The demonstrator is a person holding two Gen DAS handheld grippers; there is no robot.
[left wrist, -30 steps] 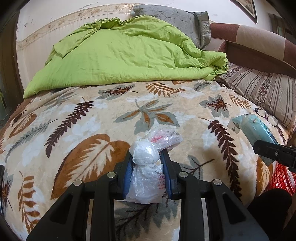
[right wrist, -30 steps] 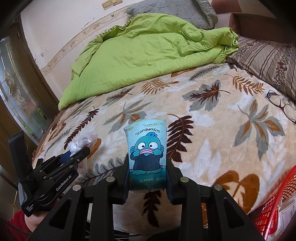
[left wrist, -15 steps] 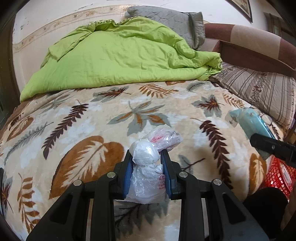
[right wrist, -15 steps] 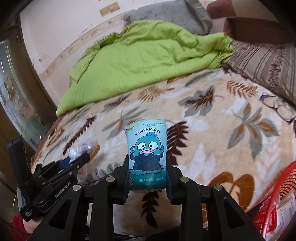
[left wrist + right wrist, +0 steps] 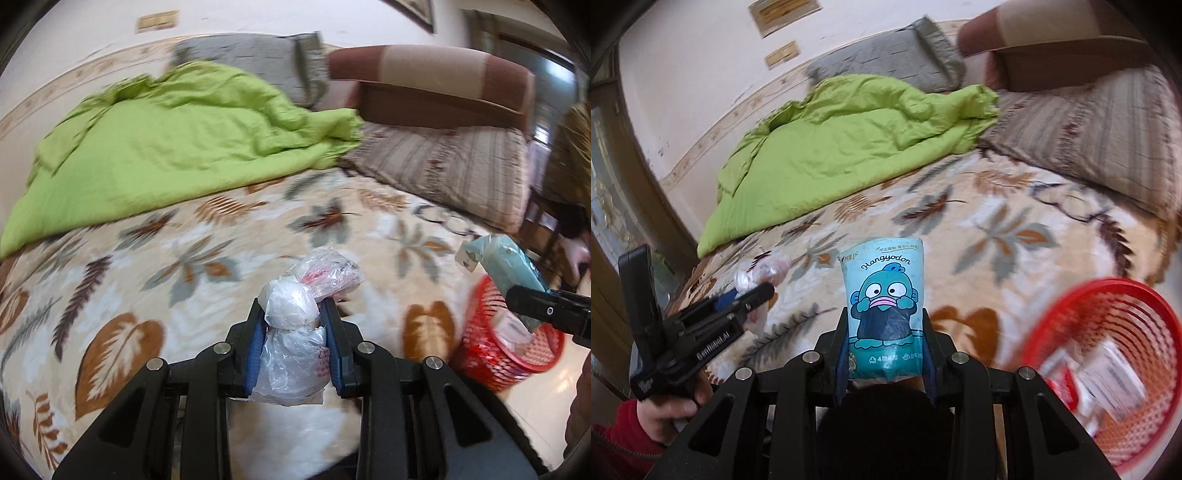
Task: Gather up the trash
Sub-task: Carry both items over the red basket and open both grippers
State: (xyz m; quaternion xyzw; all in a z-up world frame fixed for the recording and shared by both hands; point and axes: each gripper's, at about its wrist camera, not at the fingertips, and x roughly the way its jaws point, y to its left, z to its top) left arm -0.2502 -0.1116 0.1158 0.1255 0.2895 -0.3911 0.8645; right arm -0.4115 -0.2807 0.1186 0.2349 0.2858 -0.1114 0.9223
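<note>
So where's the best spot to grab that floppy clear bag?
Judging by how it sits now, at the pinched waist of the clear bag, coming end-on with one finger each side. The left gripper is shut there, just under a knotted bulge that probably stops it slipping out. The loose lower part would likely just crumple.

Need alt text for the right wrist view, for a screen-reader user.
The right gripper is shut on a teal tissue pack with a cartoon fish, held above a leaf-patterned blanket. A red mesh basket with some trash inside sits lower right; at left, the left gripper holds crumpled clear plastic bags.
</note>
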